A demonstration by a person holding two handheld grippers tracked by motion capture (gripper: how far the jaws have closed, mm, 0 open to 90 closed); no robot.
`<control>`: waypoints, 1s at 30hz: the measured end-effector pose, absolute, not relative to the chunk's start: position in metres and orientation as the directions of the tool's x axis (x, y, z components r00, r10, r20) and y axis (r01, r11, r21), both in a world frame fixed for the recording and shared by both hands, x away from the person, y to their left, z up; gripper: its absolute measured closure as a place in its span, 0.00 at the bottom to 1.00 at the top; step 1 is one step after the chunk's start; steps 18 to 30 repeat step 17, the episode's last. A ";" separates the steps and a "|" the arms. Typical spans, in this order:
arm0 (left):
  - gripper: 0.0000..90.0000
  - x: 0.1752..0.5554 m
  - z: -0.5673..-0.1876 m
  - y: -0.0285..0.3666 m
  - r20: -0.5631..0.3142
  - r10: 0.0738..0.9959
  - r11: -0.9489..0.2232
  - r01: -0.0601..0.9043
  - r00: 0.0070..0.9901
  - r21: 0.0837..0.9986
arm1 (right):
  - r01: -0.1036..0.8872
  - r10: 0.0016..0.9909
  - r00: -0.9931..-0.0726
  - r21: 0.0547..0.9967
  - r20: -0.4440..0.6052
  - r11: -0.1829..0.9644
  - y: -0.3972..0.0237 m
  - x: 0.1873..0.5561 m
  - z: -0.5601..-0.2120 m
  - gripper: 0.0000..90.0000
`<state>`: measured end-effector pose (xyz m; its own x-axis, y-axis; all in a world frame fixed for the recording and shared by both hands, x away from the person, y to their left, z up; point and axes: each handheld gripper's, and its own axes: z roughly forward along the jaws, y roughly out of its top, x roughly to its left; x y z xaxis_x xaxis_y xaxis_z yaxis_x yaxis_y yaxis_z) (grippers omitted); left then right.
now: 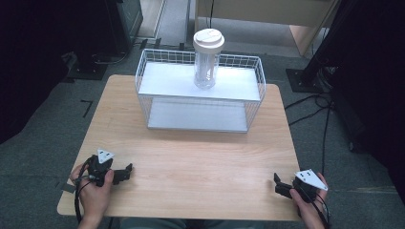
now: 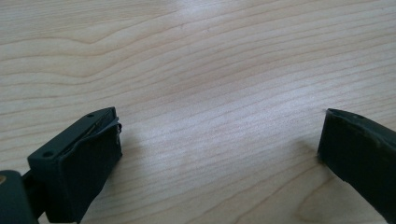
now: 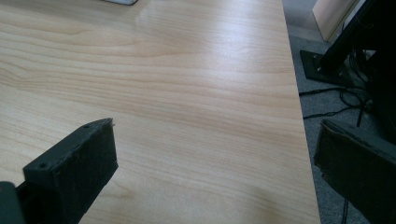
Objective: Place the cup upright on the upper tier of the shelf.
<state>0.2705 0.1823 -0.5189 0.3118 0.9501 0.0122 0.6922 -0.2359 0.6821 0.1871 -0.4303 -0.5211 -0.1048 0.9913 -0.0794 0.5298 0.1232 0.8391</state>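
A clear plastic bottle (image 1: 207, 67) with a wide beige lid stands upright on the top shelf of a white wire rack (image 1: 200, 90) at the far middle of the wooden table (image 1: 191, 157). My left gripper (image 1: 125, 172) rests near the table's front left corner, held in a hand, its jaws pointing right. In the left gripper view the gripper (image 2: 219, 135) is open over bare wood. My right gripper (image 1: 279, 185) sits at the front right edge, and in its own view the gripper (image 3: 215, 149) is open with nothing between its fingers (image 3: 79, 168).
The rack has a lower shelf (image 1: 198, 115) with nothing on it. Cables (image 1: 310, 107) and black stand bases (image 1: 301, 78) lie on the grey floor to the right of the table. More dark equipment stands at the far left (image 1: 90, 67).
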 end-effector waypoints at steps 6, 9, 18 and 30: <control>0.00 0.272 -0.519 0.181 0.012 0.949 -0.239 0.693 0.316 0.681 | 0.641 0.984 -0.146 0.747 -0.106 0.176 -0.426 0.193 -0.525 0.00; 0.00 0.272 -0.519 0.180 0.010 0.949 -0.236 0.692 0.314 0.683 | 0.666 0.980 -0.195 0.728 -0.046 0.166 -0.428 0.196 -0.526 0.00; 0.00 0.273 -0.519 0.180 0.011 0.949 -0.237 0.692 0.314 0.682 | 0.692 0.974 -0.225 0.708 0.024 0.143 -0.432 0.199 -0.527 0.00; 0.00 0.273 -0.519 0.180 0.011 0.949 -0.237 0.692 0.314 0.682 | 0.692 0.974 -0.225 0.708 0.024 0.143 -0.432 0.199 -0.527 0.00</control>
